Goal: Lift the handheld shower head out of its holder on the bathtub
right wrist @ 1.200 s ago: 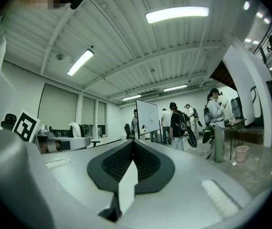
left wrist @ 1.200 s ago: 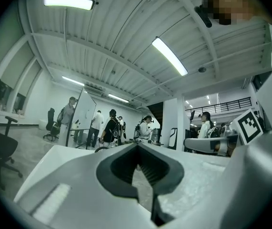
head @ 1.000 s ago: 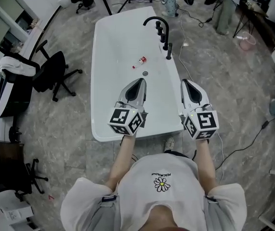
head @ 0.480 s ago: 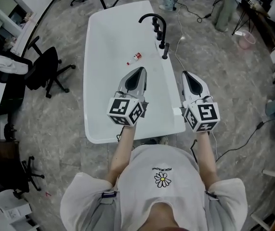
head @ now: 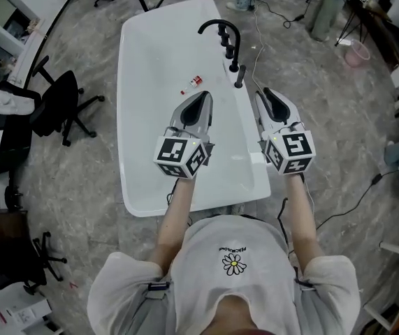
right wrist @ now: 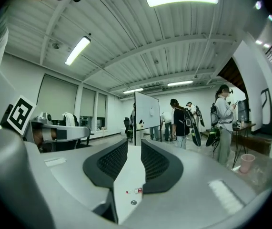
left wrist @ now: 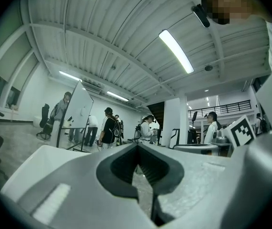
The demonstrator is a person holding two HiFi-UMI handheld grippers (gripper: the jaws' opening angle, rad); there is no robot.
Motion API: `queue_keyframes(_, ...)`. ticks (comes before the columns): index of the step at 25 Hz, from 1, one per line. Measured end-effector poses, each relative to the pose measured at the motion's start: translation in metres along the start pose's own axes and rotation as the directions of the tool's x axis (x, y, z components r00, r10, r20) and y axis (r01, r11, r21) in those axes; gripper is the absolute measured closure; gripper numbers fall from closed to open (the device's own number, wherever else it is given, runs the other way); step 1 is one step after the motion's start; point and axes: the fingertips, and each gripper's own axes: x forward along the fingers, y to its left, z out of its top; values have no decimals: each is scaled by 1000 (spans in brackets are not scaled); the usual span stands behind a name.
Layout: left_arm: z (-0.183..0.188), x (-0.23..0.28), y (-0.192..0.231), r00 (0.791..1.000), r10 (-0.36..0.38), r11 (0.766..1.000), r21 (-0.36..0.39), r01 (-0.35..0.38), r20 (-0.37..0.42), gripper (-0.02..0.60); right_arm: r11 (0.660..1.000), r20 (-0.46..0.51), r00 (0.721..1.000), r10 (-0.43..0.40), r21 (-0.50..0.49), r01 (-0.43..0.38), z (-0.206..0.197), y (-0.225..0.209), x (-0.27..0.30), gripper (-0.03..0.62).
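In the head view a white bathtub [head: 143, 117] runs away from me. On its right rim stand a black curved faucet [head: 216, 26] and, nearest me in that row, the black handheld shower head [head: 240, 75], upright in its holder. My right gripper [head: 260, 93] hovers just short of the shower head without touching it, its jaws a narrow gap apart and empty. My left gripper [head: 203, 96] is over the tub's inside, shut and empty. Between the right gripper's [right wrist: 134, 144] jaws I see the tub [right wrist: 128, 175]. The left gripper [left wrist: 136, 147] points at the room.
A small red-and-white bottle [head: 192, 84] lies on the tub floor. Black office chairs [head: 63, 107] stand left of the tub. Cables trail over the floor at right, near a pink bucket [head: 356, 54]. Several people [right wrist: 181, 120] and a whiteboard [right wrist: 147, 111] stand beyond the tub.
Both grippers have moved forward along the tub toward the faucet end. The right gripper has gone from beside the tub's near corner to just short of the shower head.
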Motion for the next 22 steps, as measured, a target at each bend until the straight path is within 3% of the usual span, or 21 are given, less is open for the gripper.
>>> queue_keyframes(5,-59,31,30,993,-7,1000,-29,4,-114,581,997,-118,992,51,64,-44,-75,-29,70,465)
queue_keyframes(8,-97,61,64,990,4,999,-31,-9,-140,581,995,-177,981,75,78,-62,-131,-46,119,441)
queue_keyframes(12,-146,96,94,993,-23,999,-36,19,-118,581,999,-262,965,29,41,-19,-211,-80,175,412)
queue_keyframes(16,-215,115,110,987,-40,998,-44,33,-158,581,999,-346,938,-31,-44,16,-292,-111,214,391)
queue_keyframes(19,-257,124,118,983,-44,997,-70,31,-180,581,1000,-392,920,-24,-25,15,-342,-124,241,364)
queue_keyframes(22,-291,121,118,977,-61,996,-77,46,-207,581,999,-423,905,-49,-24,43,-378,-133,258,381)
